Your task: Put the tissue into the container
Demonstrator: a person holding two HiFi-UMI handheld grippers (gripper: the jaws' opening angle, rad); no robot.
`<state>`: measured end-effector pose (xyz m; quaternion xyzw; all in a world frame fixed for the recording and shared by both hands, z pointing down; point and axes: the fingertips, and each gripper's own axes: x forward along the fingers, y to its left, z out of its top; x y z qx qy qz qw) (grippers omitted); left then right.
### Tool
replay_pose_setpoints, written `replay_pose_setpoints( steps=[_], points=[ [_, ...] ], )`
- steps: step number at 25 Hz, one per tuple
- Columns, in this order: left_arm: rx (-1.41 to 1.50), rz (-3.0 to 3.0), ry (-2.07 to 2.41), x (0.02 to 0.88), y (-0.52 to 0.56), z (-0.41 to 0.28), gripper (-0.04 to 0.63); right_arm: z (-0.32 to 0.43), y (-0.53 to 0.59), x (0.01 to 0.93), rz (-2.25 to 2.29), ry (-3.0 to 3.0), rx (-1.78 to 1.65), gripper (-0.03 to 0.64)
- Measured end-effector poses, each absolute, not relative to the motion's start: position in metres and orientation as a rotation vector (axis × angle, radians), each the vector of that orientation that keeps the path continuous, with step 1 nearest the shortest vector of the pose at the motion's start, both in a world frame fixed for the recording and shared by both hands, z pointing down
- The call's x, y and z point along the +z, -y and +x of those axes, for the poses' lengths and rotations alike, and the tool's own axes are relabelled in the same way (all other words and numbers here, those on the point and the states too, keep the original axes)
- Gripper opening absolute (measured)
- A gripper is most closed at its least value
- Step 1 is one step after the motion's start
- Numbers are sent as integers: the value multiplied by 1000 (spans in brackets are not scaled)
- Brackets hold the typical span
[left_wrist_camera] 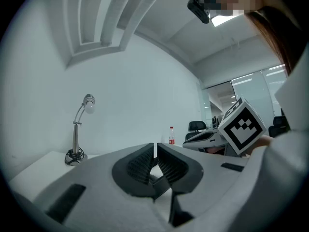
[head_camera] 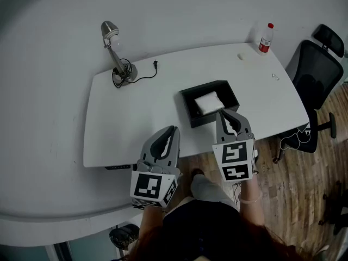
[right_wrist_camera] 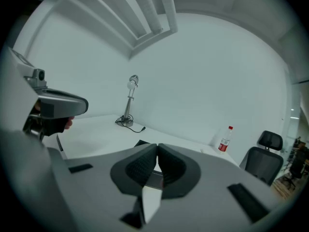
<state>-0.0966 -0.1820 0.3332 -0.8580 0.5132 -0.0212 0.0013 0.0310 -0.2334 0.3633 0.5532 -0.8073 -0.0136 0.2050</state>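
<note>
A black open container [head_camera: 188, 106] stands on the white table [head_camera: 130, 118], right of centre. A white folded tissue [head_camera: 208, 103] lies inside it. My right gripper [head_camera: 223, 113] hangs over the table's near edge, its tip just in front of the container's near right corner. In the right gripper view its jaws [right_wrist_camera: 157, 148] meet with nothing between them. My left gripper [head_camera: 173, 129] is held lower left of the container, over the near table edge. Its jaws [left_wrist_camera: 154, 148] are shut and empty too.
A desk lamp [head_camera: 112, 45] with a coiled cable and plug [head_camera: 155, 65] stands at the table's far left. A red-capped bottle [head_camera: 265, 38] is at the far right corner. A black office chair [head_camera: 315, 72] sits right of the table, on wooden floor.
</note>
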Motion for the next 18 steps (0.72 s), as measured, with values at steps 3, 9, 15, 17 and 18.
replay_pose_setpoints(
  steps=[3,9,15,17,18],
  points=[
    [-50,-2691,-1609,331,170,-97,41,31,220,357,1562,2269,-45,26],
    [-22,-2675,-1604,324,144,-95,41,33,190,337,1623,2315,-94,20],
    [2,-2666,-1598,321,120,-92,40,34,163,322,1646,2359,-129,20],
    [11,-2665,-1595,320,112,-92,41,34,155,319,1648,2366,-135,20],
    [15,-2665,-1593,320,108,-91,41,34,150,318,1650,2370,-135,20]
  ],
)
